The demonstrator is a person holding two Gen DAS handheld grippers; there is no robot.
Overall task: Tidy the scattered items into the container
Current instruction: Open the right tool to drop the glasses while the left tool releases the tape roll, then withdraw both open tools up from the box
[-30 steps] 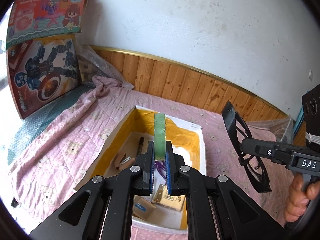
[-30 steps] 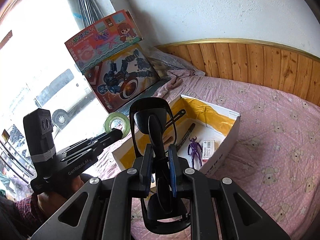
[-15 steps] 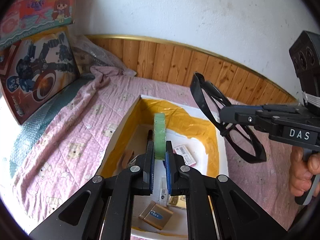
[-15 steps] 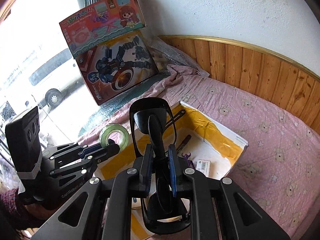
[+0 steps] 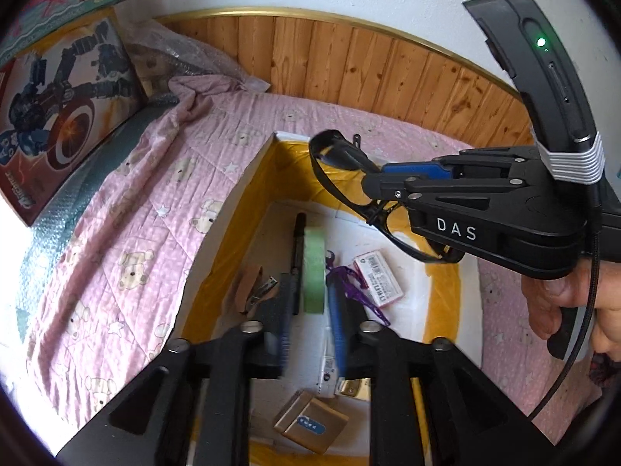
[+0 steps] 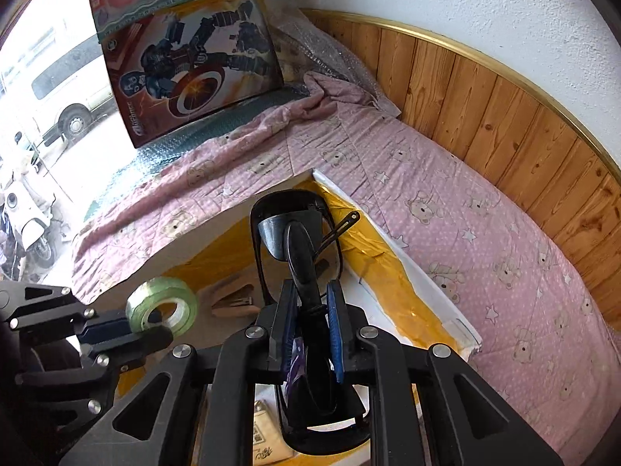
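A white box with yellow tape lining [image 5: 248, 178] [image 6: 392, 240] lies on the pink bedspread. My left gripper [image 5: 312, 303] is over the box; its jaws have spread and look blurred, with the green tape roll [image 5: 313, 268] [image 6: 163, 306] standing on edge between them. My right gripper [image 6: 308, 310] [image 5: 378, 178] is shut on black glasses [image 6: 295, 240] [image 5: 349, 178] and holds them above the box's far part. In the box lie a black pen [image 5: 299, 248], a purple figure [image 5: 349, 283], a pink-edged card [image 5: 378, 279] and a brown packet [image 5: 310, 421].
The pink bear-print bedspread [image 5: 128, 240] covers the bed. Two toy boxes [image 5: 58, 108] [image 6: 194, 62] lean at the left by the window. A wood-panelled wall [image 5: 388, 73] runs behind. Crumpled plastic wrap [image 5: 182, 58] lies in the far corner.
Both grippers moved in and down over the box. My left gripper's jaws have widened around the tape roll. My right gripper still holds the glasses, now above the box interior.
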